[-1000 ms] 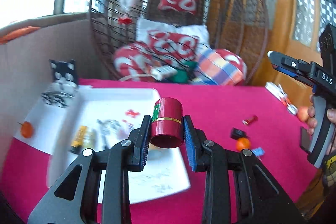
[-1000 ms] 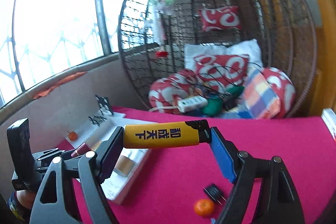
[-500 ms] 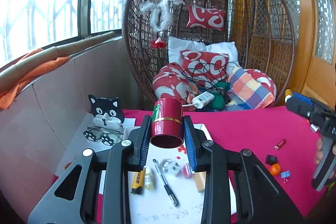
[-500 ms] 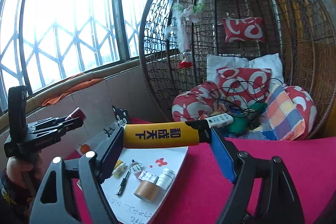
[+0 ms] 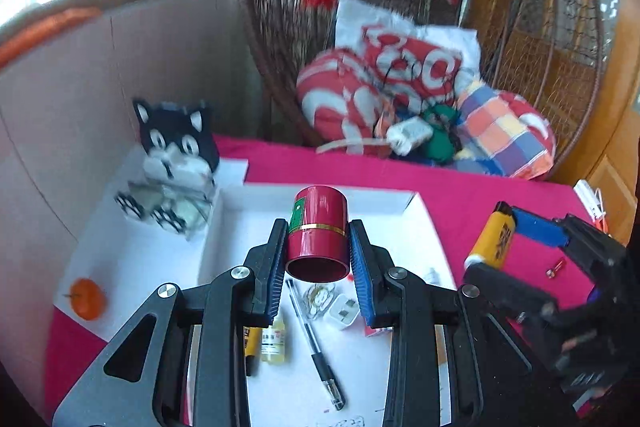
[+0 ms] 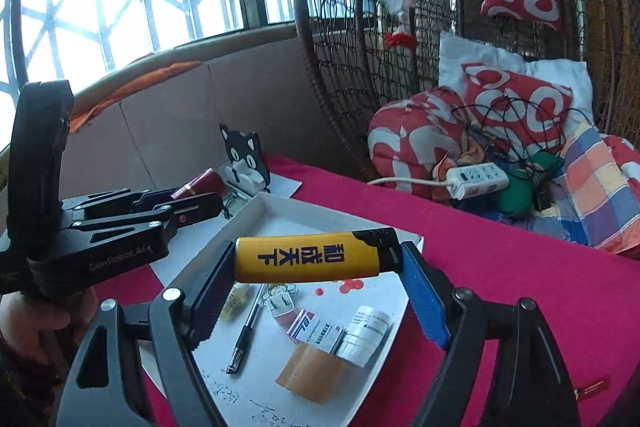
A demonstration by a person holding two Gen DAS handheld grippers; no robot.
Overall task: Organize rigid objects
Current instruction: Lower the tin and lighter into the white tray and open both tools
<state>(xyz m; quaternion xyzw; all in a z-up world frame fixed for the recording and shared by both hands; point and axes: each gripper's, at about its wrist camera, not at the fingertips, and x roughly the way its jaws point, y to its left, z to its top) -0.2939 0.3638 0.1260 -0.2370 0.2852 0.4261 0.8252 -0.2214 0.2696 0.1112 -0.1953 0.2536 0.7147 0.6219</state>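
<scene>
1. Left wrist view: my left gripper (image 5: 318, 259) is clenched on the red canister (image 5: 317, 234), its long axis running forward along my fingers, open mouth facing back at me.
2. Directly below these jaws lies the white tray (image 5: 400, 193).
3. Right wrist view: my right gripper (image 6: 316, 279) grasps the yellow lighter (image 6: 308, 254) end to end, crosswise between the pads, with the tray just beneath it too.
4. Judgement: both loads hang above the tray; neither arm is clearly nearer.
</scene>
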